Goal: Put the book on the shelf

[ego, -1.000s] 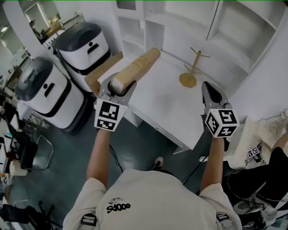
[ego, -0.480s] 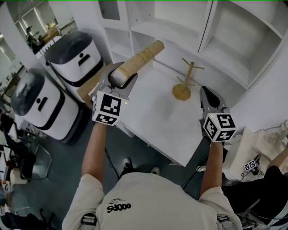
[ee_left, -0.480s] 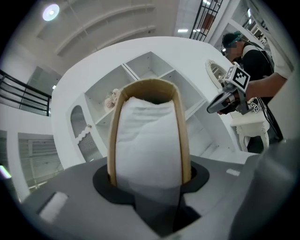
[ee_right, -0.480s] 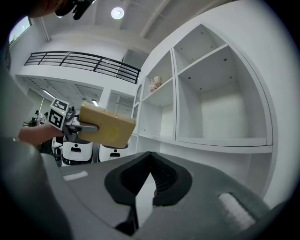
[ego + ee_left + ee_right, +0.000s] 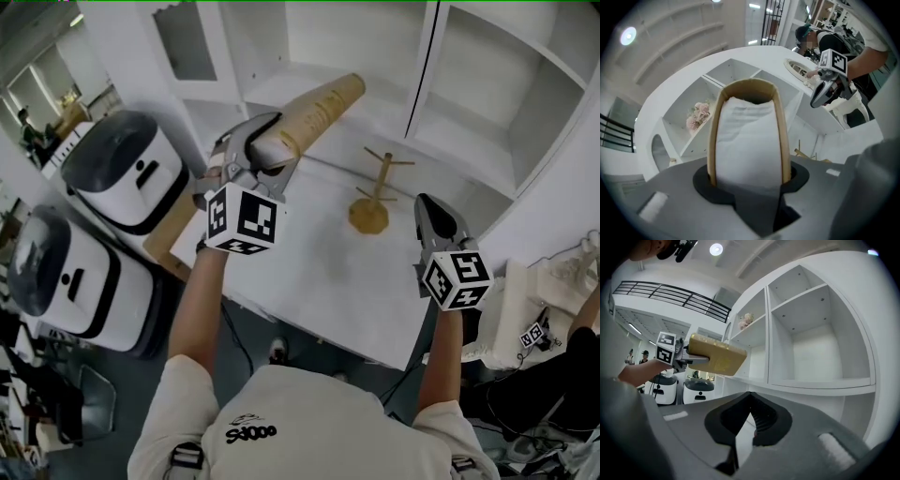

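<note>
Left gripper (image 5: 262,142) pinches a tan book (image 5: 319,108), held up before the far white shelf (image 5: 487,103); right gripper (image 5: 431,208), pressed together, holds nothing.

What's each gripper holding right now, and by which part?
The left gripper holds the book by its near end, clamped across both covers. The right gripper holds nothing.
</note>
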{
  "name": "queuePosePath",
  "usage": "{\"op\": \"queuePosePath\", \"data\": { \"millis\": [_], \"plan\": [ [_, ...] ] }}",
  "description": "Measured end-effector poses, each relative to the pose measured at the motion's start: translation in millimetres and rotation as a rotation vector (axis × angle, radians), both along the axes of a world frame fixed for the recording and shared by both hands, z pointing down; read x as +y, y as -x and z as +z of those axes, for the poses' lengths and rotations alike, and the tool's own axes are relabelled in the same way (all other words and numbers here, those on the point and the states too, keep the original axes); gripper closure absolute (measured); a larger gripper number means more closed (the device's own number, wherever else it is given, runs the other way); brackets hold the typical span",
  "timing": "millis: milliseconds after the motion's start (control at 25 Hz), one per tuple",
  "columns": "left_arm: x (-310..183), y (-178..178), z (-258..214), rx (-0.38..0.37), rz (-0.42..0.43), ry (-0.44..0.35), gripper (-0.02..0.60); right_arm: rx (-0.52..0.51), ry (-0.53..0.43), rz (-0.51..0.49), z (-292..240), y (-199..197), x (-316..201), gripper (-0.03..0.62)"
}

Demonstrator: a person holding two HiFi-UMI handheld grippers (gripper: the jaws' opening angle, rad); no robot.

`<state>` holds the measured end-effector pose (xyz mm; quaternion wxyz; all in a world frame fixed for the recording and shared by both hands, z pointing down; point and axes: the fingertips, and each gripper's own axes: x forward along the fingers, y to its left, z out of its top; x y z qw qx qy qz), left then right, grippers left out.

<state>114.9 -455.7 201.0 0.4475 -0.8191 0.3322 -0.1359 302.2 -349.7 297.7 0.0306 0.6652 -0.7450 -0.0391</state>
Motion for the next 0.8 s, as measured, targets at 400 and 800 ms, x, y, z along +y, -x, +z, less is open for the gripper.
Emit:
{"op": "queuePosePath", "data": {
  "millis": [400, 800],
  "plan": [
    [-56, -85, 32, -0.351, 0.096, -0.190, 0.333, -0.051, 0.050, 0.186, 20, -16, -12, 0.600],
    [-72, -149, 81, -0.567, 0.148, -0.134, 0.222, -0.072, 0.072, 0.267, 31, -40, -2, 0.553]
  ]
}}
